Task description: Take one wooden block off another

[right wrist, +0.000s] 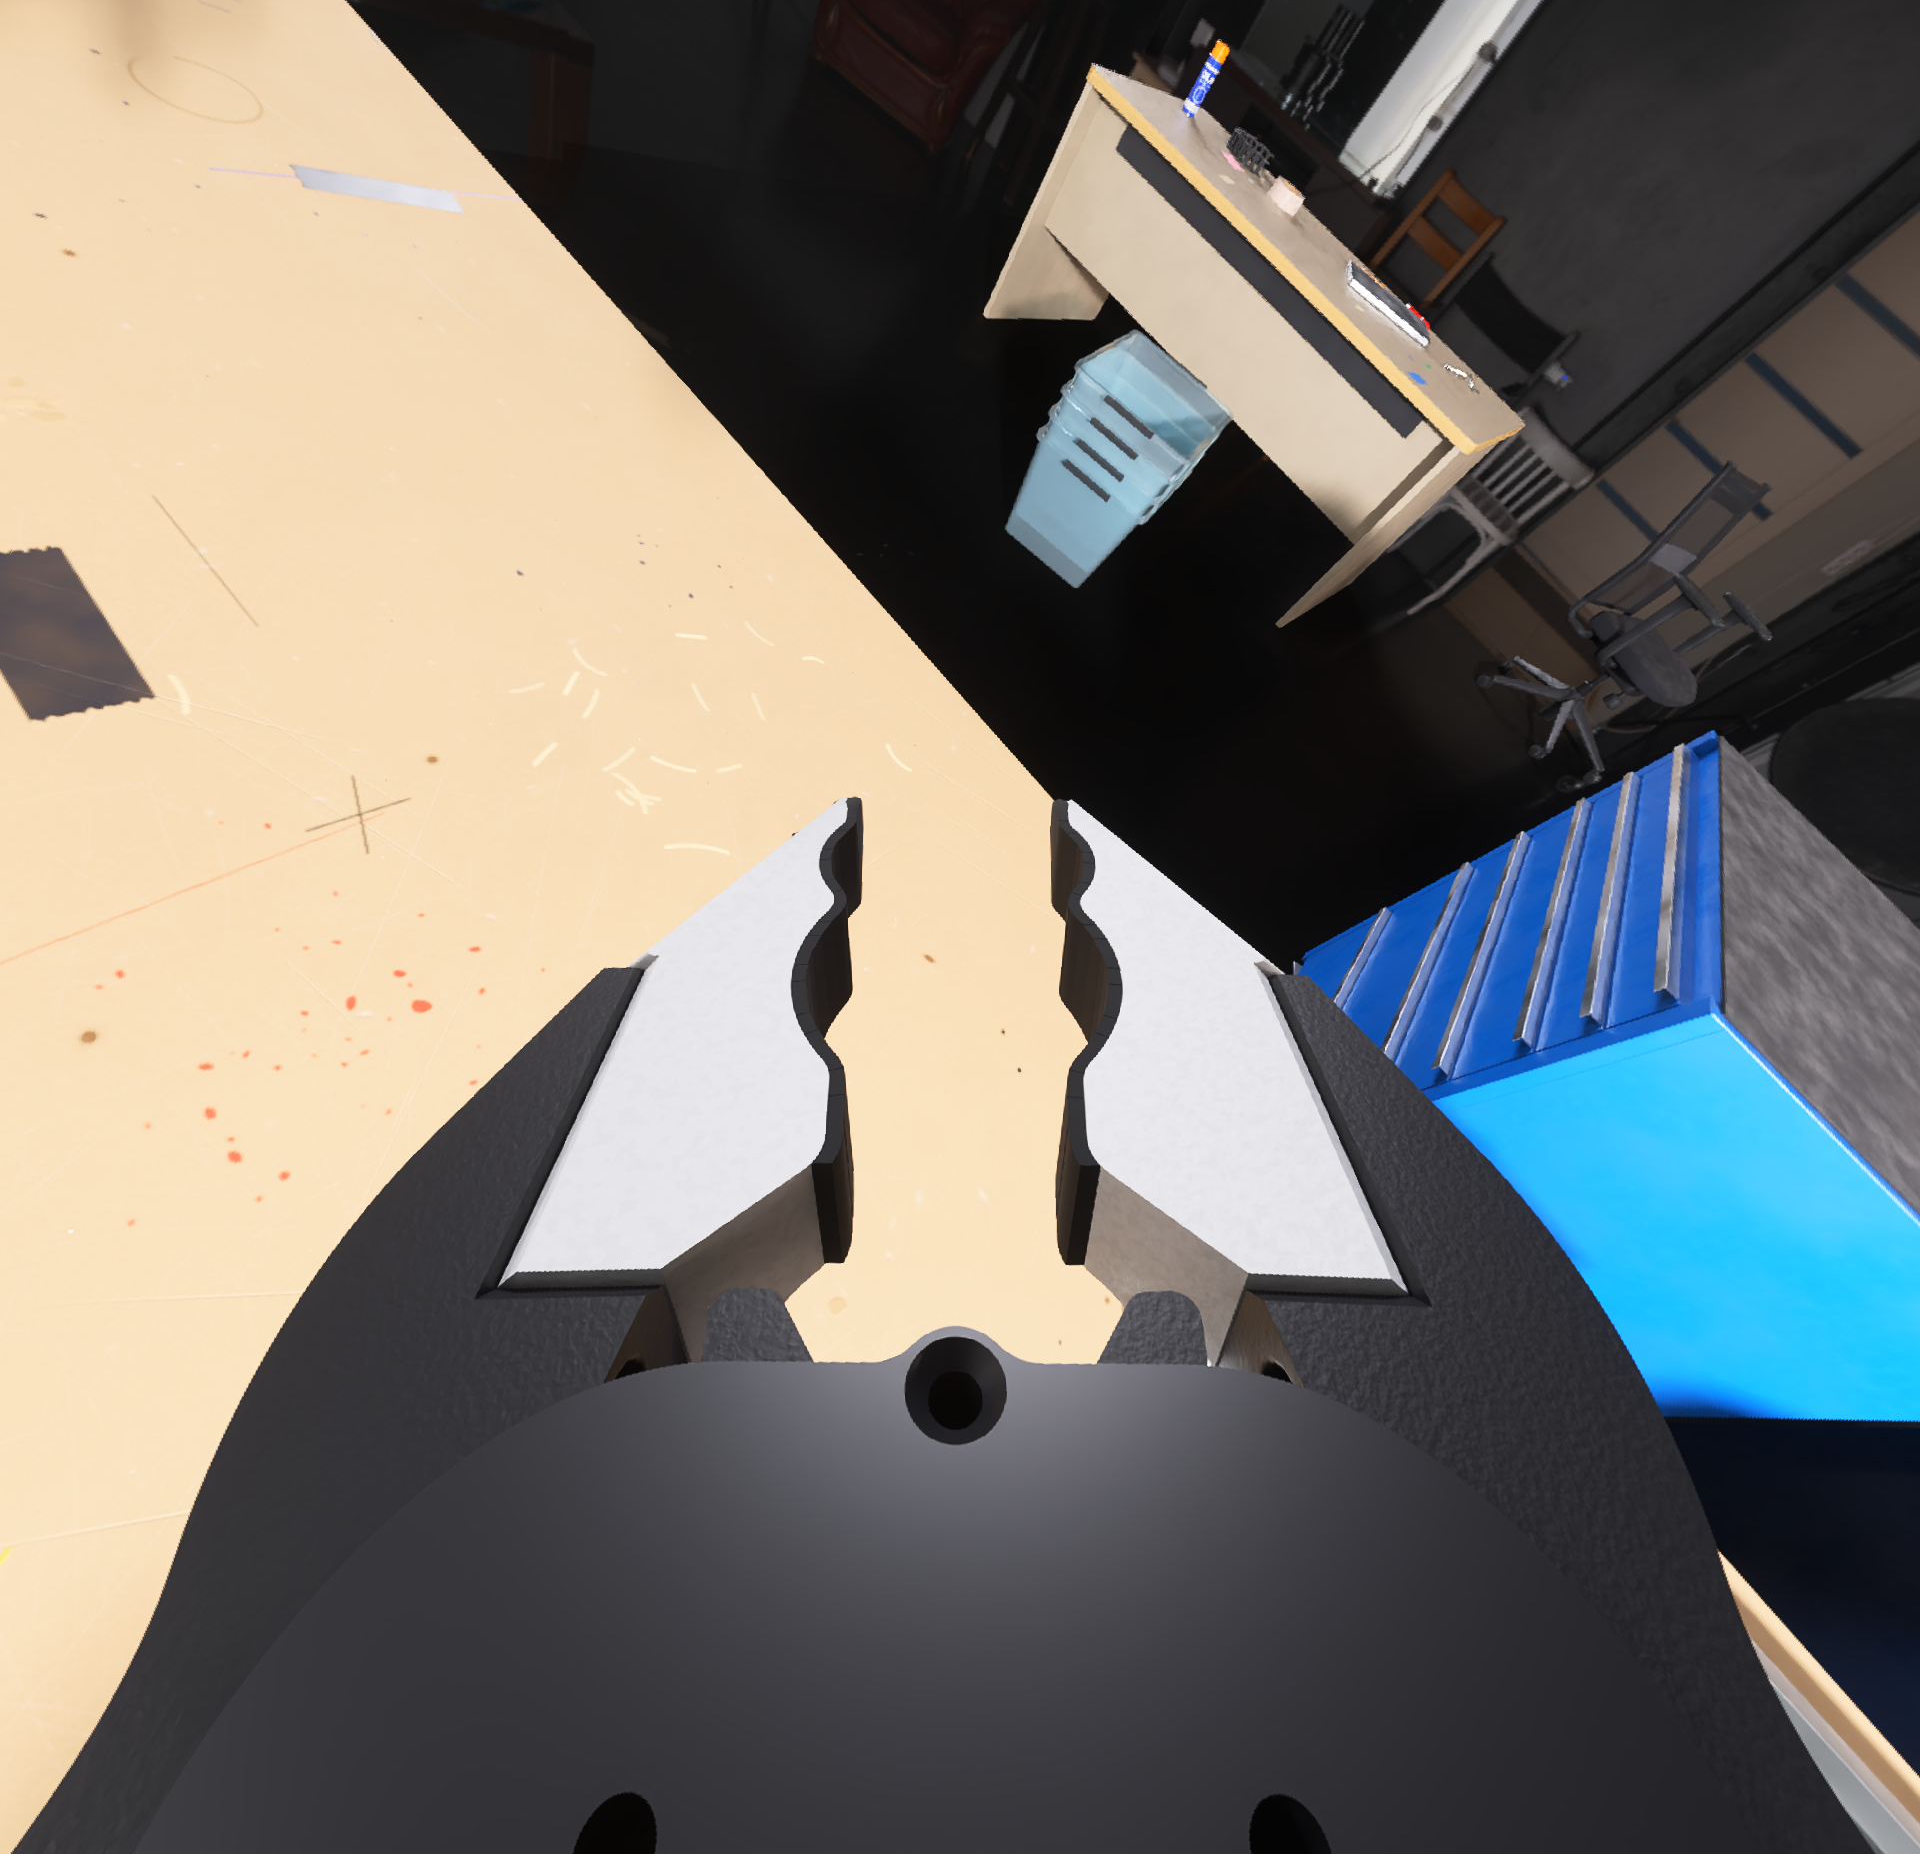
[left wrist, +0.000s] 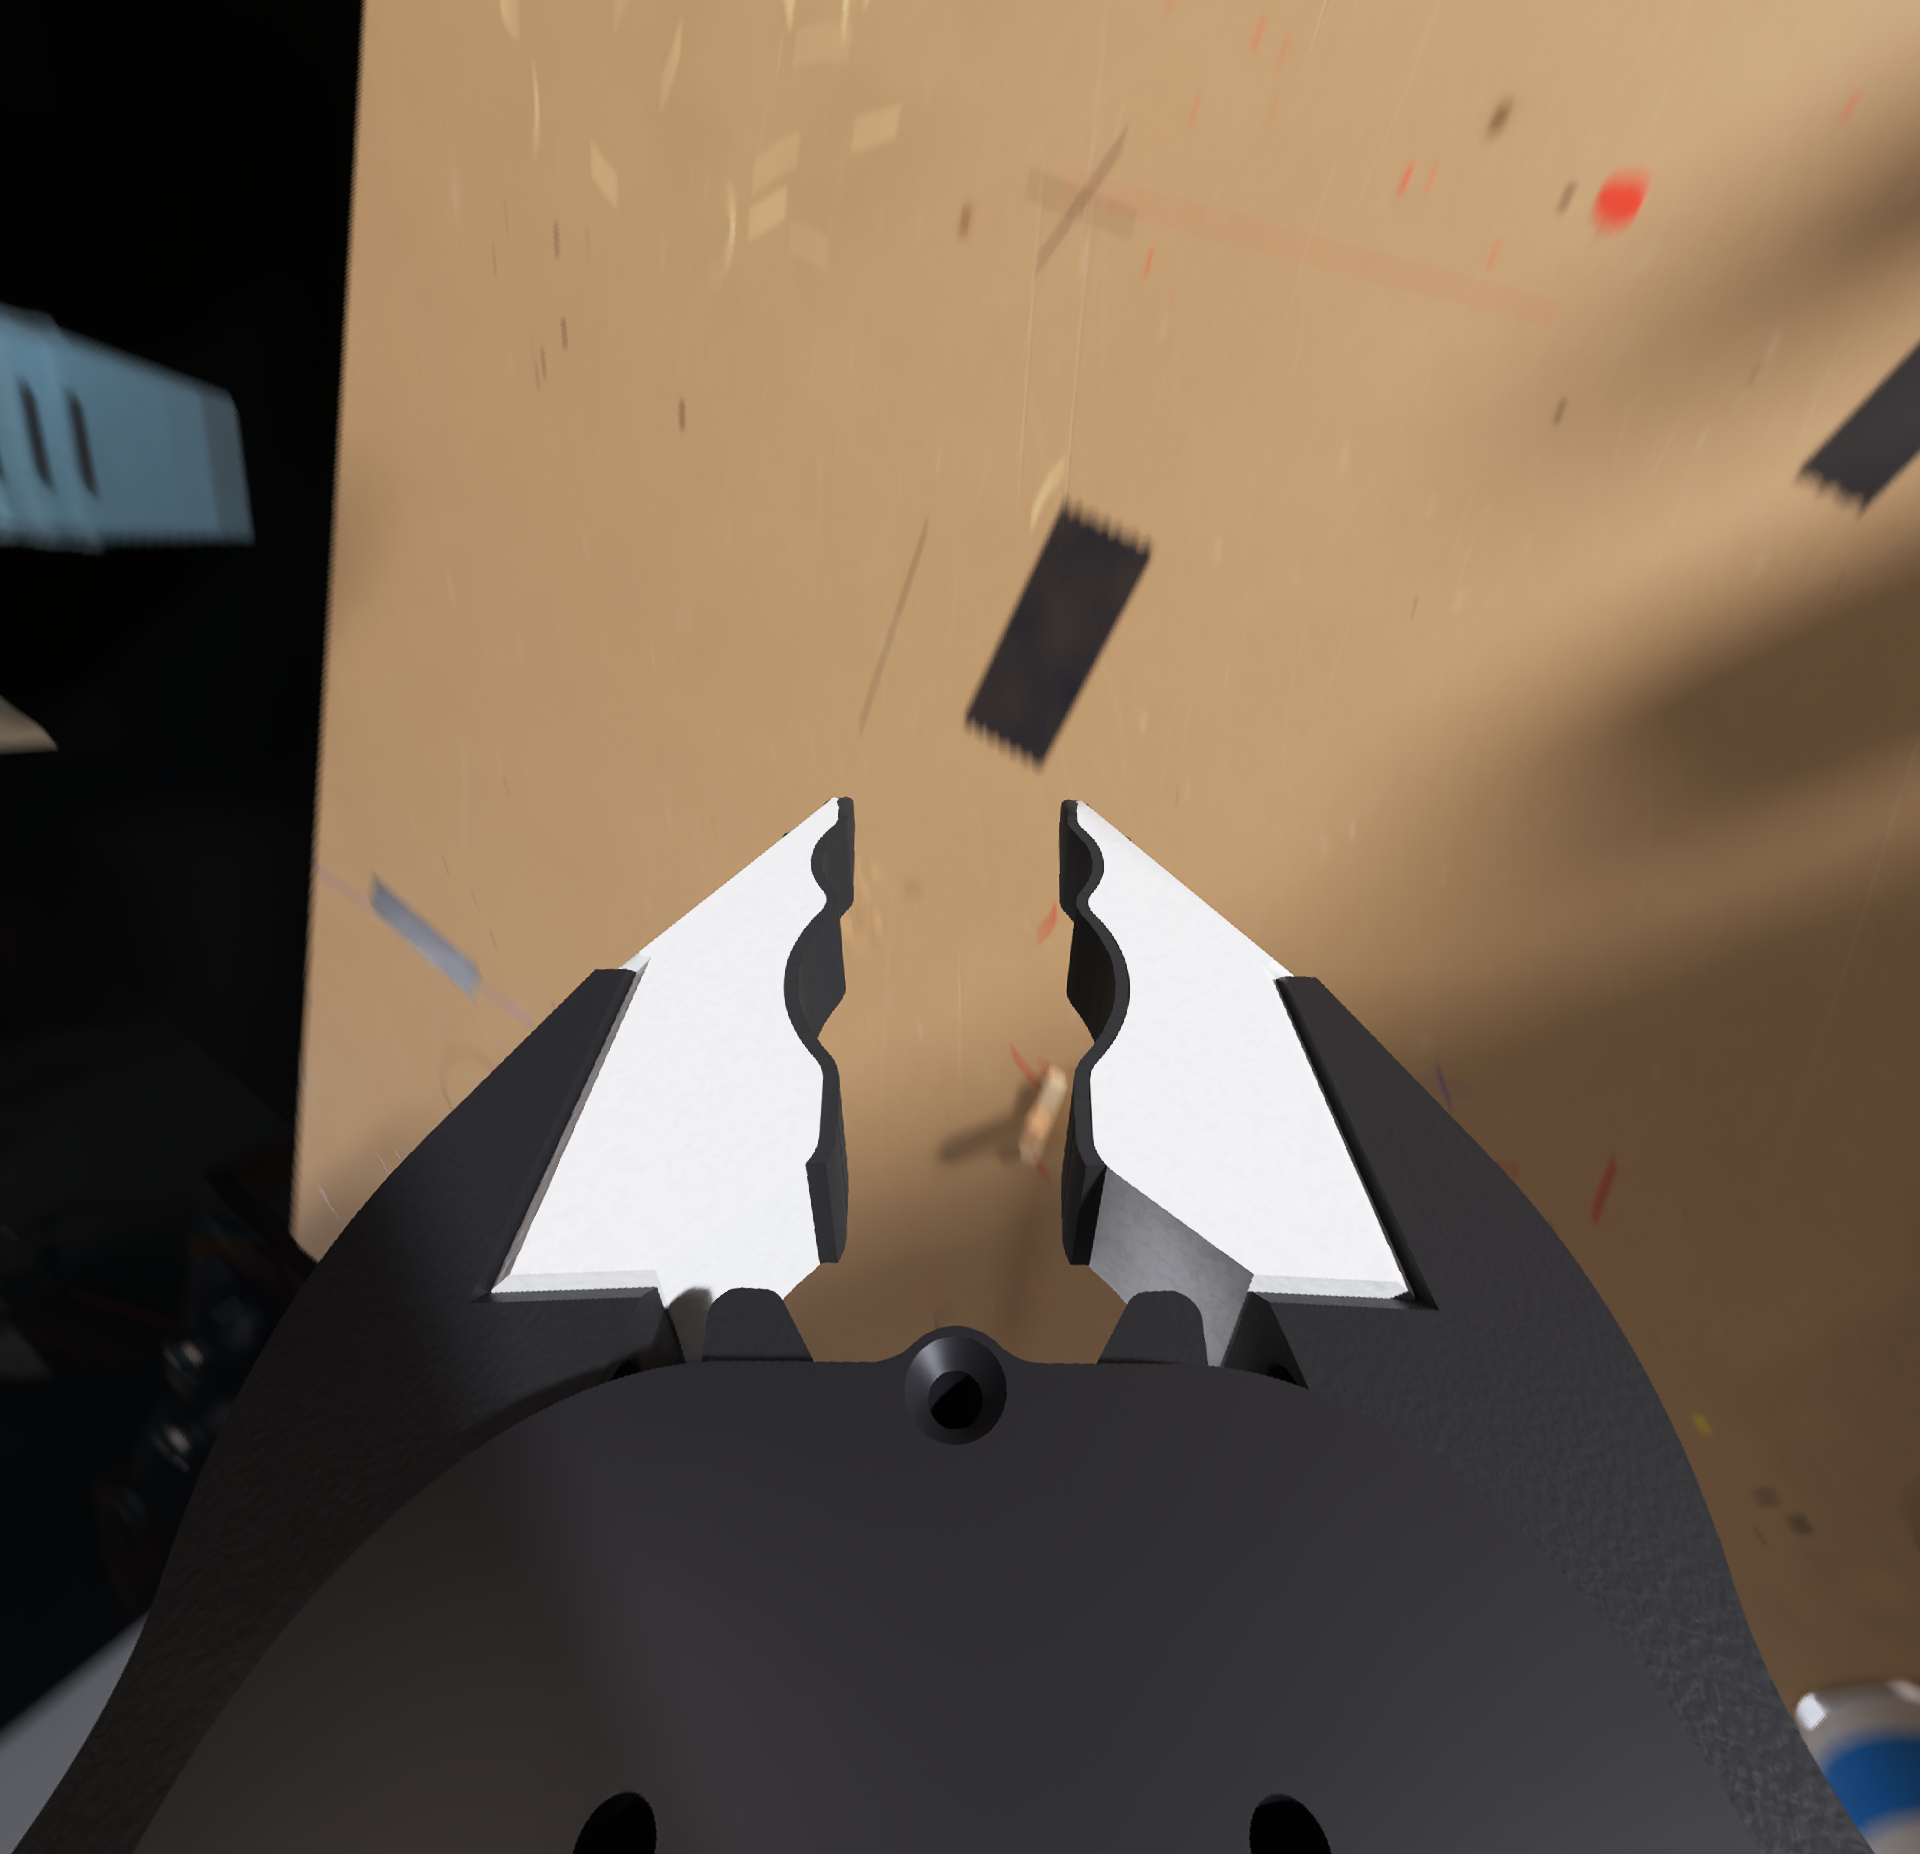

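Note:
No wooden block shows in either view. My left gripper [left wrist: 956,812] is open and empty, its white fingers [left wrist: 717,1056] with black pads spread over the tan tabletop [left wrist: 727,454]. My right gripper [right wrist: 956,812] is open and empty too, above the pale wooden tabletop [right wrist: 364,454] close to its right edge.
A black tape patch [left wrist: 1055,635] lies ahead of the left gripper, another [left wrist: 1870,443] at the right; one [right wrist: 62,635] shows in the right view. A blue drawer cabinet [right wrist: 1662,1108], a desk [right wrist: 1247,287] and stacked light-blue bins [right wrist: 1112,454] stand beyond the table edge.

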